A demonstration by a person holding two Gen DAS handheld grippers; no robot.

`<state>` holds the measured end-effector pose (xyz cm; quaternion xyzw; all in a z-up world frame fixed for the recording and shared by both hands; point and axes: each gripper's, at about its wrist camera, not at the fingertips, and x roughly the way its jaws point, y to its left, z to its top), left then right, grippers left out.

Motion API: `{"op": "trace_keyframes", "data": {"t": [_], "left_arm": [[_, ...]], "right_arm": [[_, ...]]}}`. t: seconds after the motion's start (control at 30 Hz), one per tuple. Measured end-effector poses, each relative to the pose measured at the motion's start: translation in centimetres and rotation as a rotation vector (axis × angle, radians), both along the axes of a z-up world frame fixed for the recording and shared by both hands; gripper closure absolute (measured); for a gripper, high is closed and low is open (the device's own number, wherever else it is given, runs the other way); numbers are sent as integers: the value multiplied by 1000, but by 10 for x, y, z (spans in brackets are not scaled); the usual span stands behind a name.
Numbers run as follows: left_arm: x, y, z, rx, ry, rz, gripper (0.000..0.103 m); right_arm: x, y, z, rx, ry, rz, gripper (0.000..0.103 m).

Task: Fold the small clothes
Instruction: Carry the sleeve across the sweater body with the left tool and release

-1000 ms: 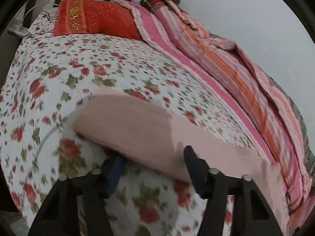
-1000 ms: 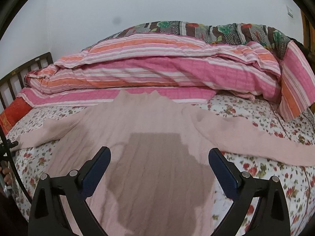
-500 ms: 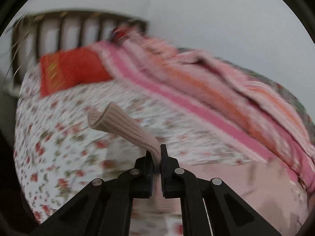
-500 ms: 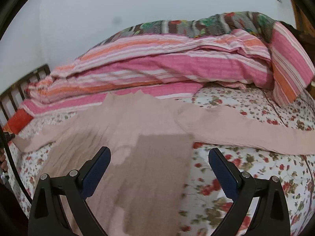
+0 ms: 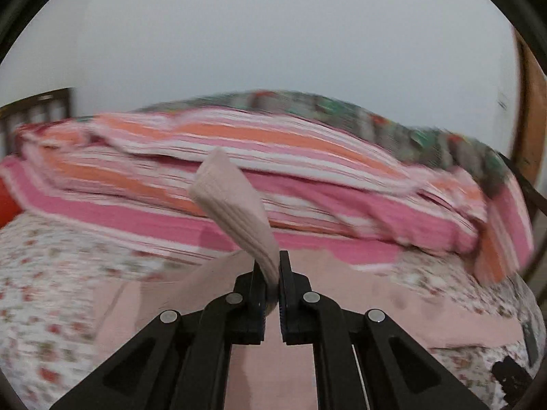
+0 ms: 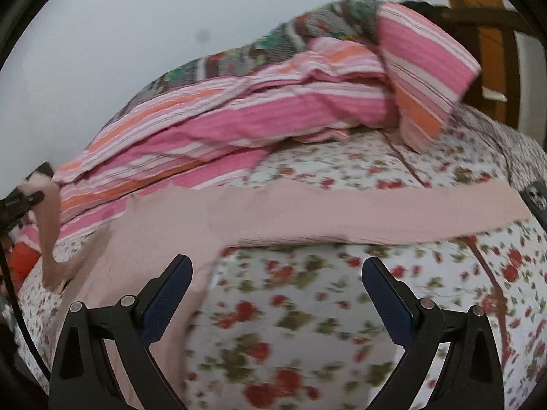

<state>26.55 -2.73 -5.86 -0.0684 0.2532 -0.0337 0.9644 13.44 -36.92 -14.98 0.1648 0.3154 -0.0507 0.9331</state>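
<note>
A pale pink knit sweater point(image 6: 164, 235) lies spread on the floral bedsheet point(image 6: 307, 324). My left gripper point(image 5: 271, 287) is shut on the cuff end of its left sleeve point(image 5: 236, 205), which stands up above the jaws, lifted off the bed. That lifted sleeve point(image 6: 48, 225) hangs at the far left in the right wrist view. The sweater's body point(image 5: 290, 358) lies under the left gripper. The other sleeve point(image 6: 393, 212) lies flat, stretched to the right. My right gripper point(image 6: 277, 297) is open and empty above the sheet, just right of the sweater's body.
A folded pink and orange striped quilt point(image 5: 273, 177) is piled along the wall side of the bed, also seen in the right wrist view point(image 6: 273, 109). A red pillow point(image 6: 24, 259) lies at far left. A dark object point(image 6: 535, 194) sits by the right sleeve's cuff.
My left gripper closed on the left sleeve's cuff, lifted it and swung right over the sweater. My right gripper stayed open and moved right, off the sweater's body.
</note>
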Motion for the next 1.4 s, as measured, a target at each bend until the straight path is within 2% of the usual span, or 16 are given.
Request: {"op": "trace_keyframes", "data": {"t": [0.13, 0.23, 0.37, 0.47, 0.5, 0.53, 0.6, 0.67, 0.73, 0.8, 0.87, 0.93, 1.0, 1.2, 1.3, 1.4], "left_arm": [[8, -84, -27, 16, 48, -126, 97], [15, -124, -56, 29, 138, -201, 96], [17, -143, -82, -15, 274, -319, 91], [6, -131, -77, -49, 252, -313, 70], [4, -124, -74, -45, 234, -296, 55], [-1, -113, -70, -45, 209, -283, 33], [-12, -81, -59, -53, 136, -243, 24], [-22, -39, -54, -31, 88, -169, 24], [-22, 0, -55, -9, 93, -88, 24], [-23, 42, -61, -15, 119, -16, 24], [-23, 83, -70, -24, 158, 47, 29], [-18, 112, -83, -45, 204, 60, 49], [-13, 138, -94, -99, 241, 49, 50], [24, 158, -121, -172, 308, 20, 50], [41, 151, -135, -166, 352, -30, 90], [30, 159, -128, -157, 274, 25, 90]], "right_arm": [[-4, -14, 1, 29, -13, -22, 5], [0, -15, 1, 26, -10, -21, 5], [5, -12, -1, 15, -4, -15, 5], [13, -5, -4, 24, 8, 2, 5], [17, 1, -5, 27, 11, 15, 5], [19, 4, -6, 26, 13, 22, 5], [27, 18, -8, 23, 26, 47, 5], [34, 29, -10, 22, 32, 73, 5], [40, 43, -9, 20, 24, 108, 9], [48, 59, -10, -2, 25, 144, 24], [55, 70, -14, -28, 38, 165, 34], [64, 79, -21, -38, 67, 179, 38], [71, 84, -28, 0, 100, 193, 46], [82, 90, -38, -37, 113, 163, 49], [88, 90, -42, -34, 134, 160, 49], [88, 91, -41, -44, 128, 164, 49]]}}
